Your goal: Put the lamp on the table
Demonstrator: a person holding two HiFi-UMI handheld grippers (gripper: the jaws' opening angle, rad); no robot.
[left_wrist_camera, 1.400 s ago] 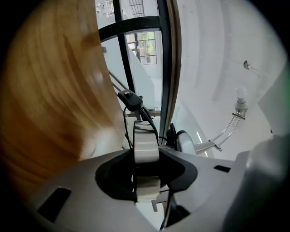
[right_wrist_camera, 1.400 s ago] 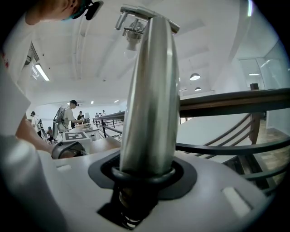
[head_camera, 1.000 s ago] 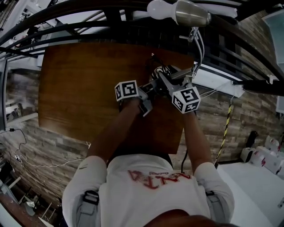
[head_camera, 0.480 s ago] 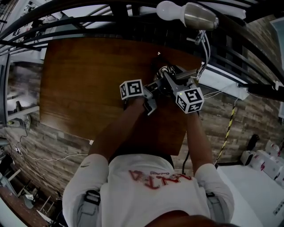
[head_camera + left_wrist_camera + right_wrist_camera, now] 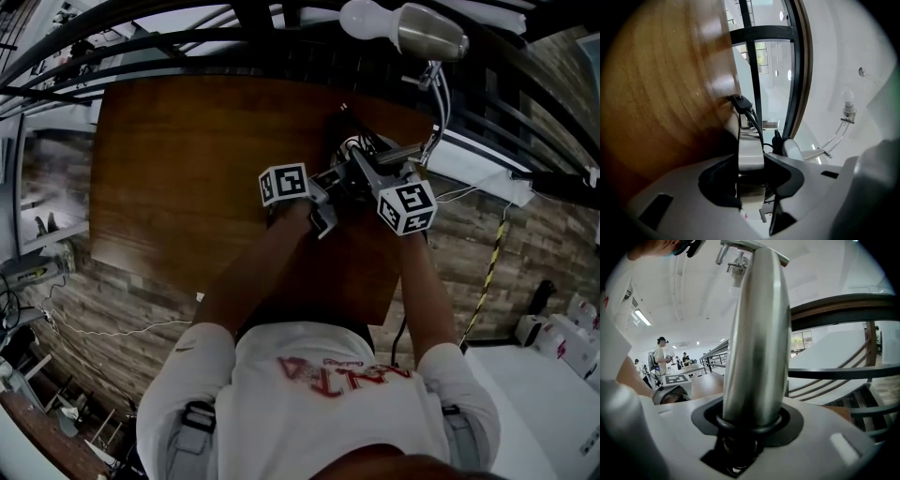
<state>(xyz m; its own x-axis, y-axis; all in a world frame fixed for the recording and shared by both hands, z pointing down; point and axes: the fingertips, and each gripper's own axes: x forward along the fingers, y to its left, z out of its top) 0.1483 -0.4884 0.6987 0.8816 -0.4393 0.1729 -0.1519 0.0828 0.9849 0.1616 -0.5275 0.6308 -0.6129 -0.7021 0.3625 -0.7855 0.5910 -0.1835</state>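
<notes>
The lamp has a metal shade point(image 5: 433, 39) with a white bulb point(image 5: 366, 18), a thin curved arm point(image 5: 439, 103) and a base near my grippers. Both grippers hold it over the brown wooden table point(image 5: 187, 159). My left gripper point(image 5: 323, 202) is shut on the flat metal base plate point(image 5: 750, 150), where a black cable point(image 5: 746, 107) enters. My right gripper point(image 5: 361, 171) is shut on the shiny lamp stem point(image 5: 754, 333), which fills the right gripper view. Whether the base touches the tabletop point(image 5: 661, 93) cannot be told.
A dark curved railing point(image 5: 281, 42) runs just behind the table's far edge. A white ledge point(image 5: 478, 164) and a yellow-black striped post point(image 5: 489, 272) lie to the right. Loose cables point(image 5: 84, 333) lie on the floor at left. People stand far off point(image 5: 660, 357).
The lamp and both grippers sit slightly further right in the picture, along with the table. Both grips look the same.
</notes>
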